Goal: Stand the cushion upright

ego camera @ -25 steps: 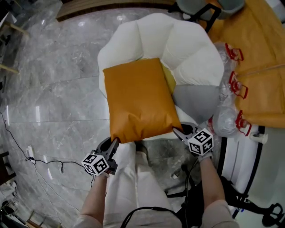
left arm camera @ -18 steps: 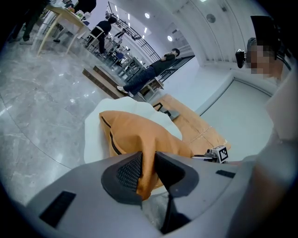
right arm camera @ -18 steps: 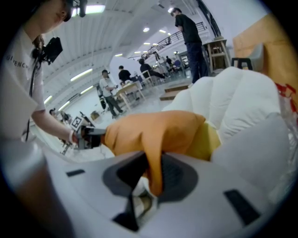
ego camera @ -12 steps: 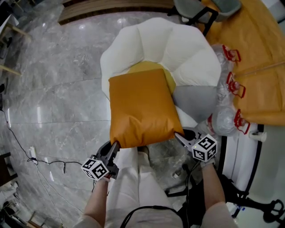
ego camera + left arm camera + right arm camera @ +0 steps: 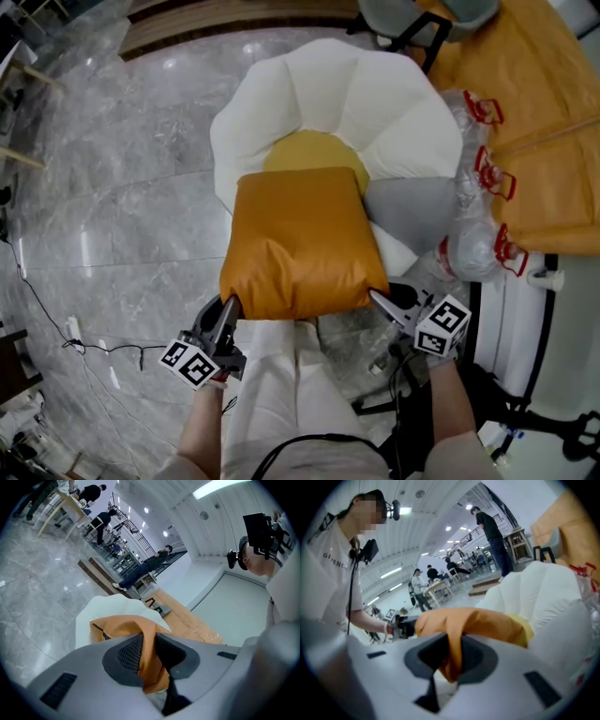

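Compared with a second ago, the orange cushion [image 5: 300,239] has its near edge lifted towards the head camera. It now looks shorter from front to back. Its far edge has drawn back off the round yellow seat pad [image 5: 314,152] of the white petal-backed armchair [image 5: 375,103], so far more of that pad shows. Both grippers sit lower in the head view than before.

The cushion hangs tilted over the front of the chair seat, held by its two near corners. The left gripper [image 5: 228,307] has its jaws narrow, pinched on a fold of orange fabric at the left corner. The right gripper [image 5: 378,296] has the right corner's fabric between its pads and its jaws are closing on it.

Both held corners are buried between the jaws, and the cushion's underside cannot be seen from above. The cushion covers the front of the seat and one edge of the grey cushion [image 5: 412,206] beside it. The clear water jugs [image 5: 473,248] with red handles are cut by glare, and the orange cloth [image 5: 544,141] runs out of frame to the right. A thin cable [image 5: 103,349] trails off the marble floor [image 5: 122,187] at the left edge.

In the right gripper view the person's white T-shirt [image 5: 328,564] carries dark letters reading "GIVENC", with the rest lost in a fold
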`<state>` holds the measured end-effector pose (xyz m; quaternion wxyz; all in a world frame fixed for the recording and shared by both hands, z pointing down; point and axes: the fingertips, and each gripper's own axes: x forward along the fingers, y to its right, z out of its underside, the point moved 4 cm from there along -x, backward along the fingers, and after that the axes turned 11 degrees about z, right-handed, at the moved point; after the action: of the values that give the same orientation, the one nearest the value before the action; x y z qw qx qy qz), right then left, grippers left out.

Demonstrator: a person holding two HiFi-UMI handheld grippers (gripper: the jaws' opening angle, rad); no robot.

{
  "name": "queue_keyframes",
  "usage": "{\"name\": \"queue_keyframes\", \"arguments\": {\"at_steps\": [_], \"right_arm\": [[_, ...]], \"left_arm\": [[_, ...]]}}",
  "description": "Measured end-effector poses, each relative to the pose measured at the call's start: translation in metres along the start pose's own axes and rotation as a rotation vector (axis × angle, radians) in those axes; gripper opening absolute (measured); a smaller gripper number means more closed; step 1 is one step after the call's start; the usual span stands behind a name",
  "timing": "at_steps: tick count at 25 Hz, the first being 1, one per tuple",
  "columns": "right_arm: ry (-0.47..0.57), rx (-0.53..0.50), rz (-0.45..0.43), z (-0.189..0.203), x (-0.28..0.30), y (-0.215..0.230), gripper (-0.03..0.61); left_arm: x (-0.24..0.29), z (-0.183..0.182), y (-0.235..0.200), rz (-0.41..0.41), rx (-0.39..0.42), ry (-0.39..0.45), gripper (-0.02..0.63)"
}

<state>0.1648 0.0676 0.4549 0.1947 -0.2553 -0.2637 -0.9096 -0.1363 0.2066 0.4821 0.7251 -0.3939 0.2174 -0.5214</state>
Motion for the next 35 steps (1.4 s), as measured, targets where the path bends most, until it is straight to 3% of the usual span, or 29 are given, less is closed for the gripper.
{"name": "queue_keyframes", "arguments": {"at_steps": [10, 19, 25, 35], "right_arm": [[0.052, 0.017, -0.058, -0.021, -0.012, -0.028, 0.075], [0.105, -0.005, -0.083, -0.049, -0.018, -0.038, 0.075], [0.127, 0.04, -0.066, -0.053, -0.009, -0.029, 0.075], [0.261, 0.121, -0.031, -0.08, 0.007, -0.004, 0.075]], "left_arm": [[0.01, -0.049, 0.014, 0.045, 0.07, 0.059, 0.103], [0.025, -0.083, 0.023, 0.064, 0.08, 0.14, 0.104], [0.043, -0.094, 0.014, 0.056, 0.087, 0.139, 0.104], [0.082, -0.121, 0.001, 0.068, 0.068, 0.199, 0.104]]}}
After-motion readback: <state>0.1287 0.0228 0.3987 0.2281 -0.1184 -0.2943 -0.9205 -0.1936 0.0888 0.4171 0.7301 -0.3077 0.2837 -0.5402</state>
